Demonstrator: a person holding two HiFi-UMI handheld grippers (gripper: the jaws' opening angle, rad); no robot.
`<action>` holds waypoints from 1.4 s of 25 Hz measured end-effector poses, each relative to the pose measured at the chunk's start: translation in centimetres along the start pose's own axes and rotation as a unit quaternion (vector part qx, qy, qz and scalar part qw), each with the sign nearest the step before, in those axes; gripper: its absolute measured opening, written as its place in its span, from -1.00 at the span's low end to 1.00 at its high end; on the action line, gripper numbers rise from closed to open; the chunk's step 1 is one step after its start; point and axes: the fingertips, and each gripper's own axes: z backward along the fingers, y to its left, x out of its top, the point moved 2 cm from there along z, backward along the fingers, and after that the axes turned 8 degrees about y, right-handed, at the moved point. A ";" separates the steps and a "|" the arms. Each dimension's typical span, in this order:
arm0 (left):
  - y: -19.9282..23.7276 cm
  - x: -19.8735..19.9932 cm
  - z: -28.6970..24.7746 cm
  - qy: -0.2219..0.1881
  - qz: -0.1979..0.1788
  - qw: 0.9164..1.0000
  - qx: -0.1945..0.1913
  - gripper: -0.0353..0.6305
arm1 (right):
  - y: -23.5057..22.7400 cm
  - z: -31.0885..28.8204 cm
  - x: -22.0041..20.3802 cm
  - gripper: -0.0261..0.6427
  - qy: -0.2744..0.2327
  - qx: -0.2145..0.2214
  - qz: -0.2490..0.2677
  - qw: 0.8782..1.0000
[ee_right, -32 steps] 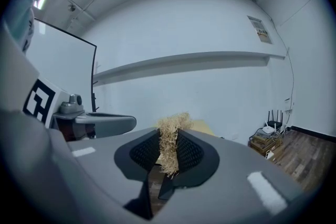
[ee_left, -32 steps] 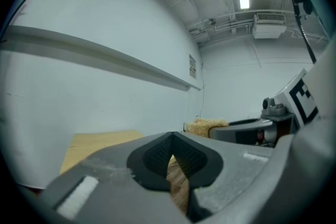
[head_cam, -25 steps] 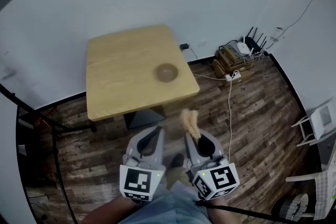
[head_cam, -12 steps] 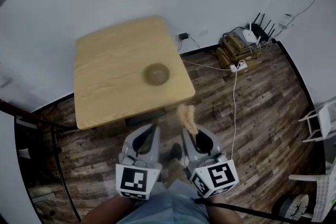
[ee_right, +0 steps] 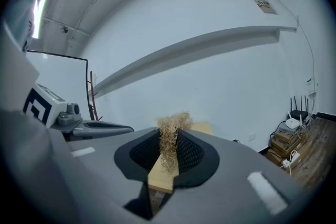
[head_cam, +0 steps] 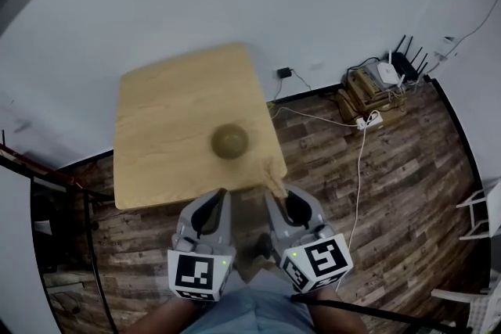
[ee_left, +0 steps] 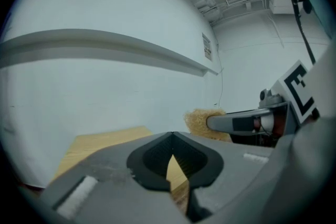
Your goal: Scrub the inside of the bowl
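Planks of dark wood floor surround the desk [head_cam: 164, 129] in the head view, with a white wall behind it, a router on stacked boxes [head_cam: 383, 78] in the far right corner, a white cable [head_cam: 360, 168] trailing across the floor and a black stand [head_cam: 47, 184] at the left. The bowl [head_cam: 230, 141] sits on the desk toward its near right part, with nothing between it and the two grippers, which are held side by side just short of the desk's near edge. Compared with half a second ago, the desk and bowl lie closer to the grippers, and the scrubber [head_cam: 273, 174] now overlaps the desk's near edge. In the left gripper view, the jaws of the left gripper [head_cam: 218, 198] meet at their tips with nothing between them; the desk shows through the narrow gap below. In the right gripper view, the jaws of the right gripper [head_cam: 282, 199] are clamped on the scrubber, whose straw-coloured fibres stick up past the tips, and the bowl is not visible.
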 end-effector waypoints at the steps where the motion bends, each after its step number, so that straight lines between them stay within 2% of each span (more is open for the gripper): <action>1: 0.2 0.3 -0.2 -0.001 -0.004 1.000 0.006 -0.83 | -0.3 -0.4 0.4 -0.72 -0.001 0.006 0.002 1.000; 7: 2.9 1.5 -1.4 -0.008 0.018 0.999 0.048 -0.83 | -1.0 -3.2 2.1 -0.72 0.000 0.034 0.016 0.999; 10: 3.6 1.4 -1.7 -0.010 0.012 0.998 0.058 -0.83 | -1.2 -4.1 2.2 -0.72 0.003 0.040 0.019 0.999; 15: 6.4 1.4 -3.2 -0.009 0.026 0.997 0.067 -0.83 | -1.6 -6.7 2.9 -0.72 0.008 0.041 0.024 0.999; 25: 10.1 0.2 -9.2 0.029 0.077 0.996 0.015 -0.83 | -2.9 -13.1 1.6 -0.72 0.056 0.027 0.003 0.998; 31: 12.4 -2.0 -12.7 0.069 0.073 0.995 -0.014 -0.83 | -3.5 -16.8 -0.1 -0.72 0.087 0.020 -0.016 0.996; 35: 14.4 -3.6 -14.8 0.094 0.086 0.991 -0.032 -0.83 | -3.9 -19.5 -1.6 -0.72 0.112 0.010 -0.033 0.993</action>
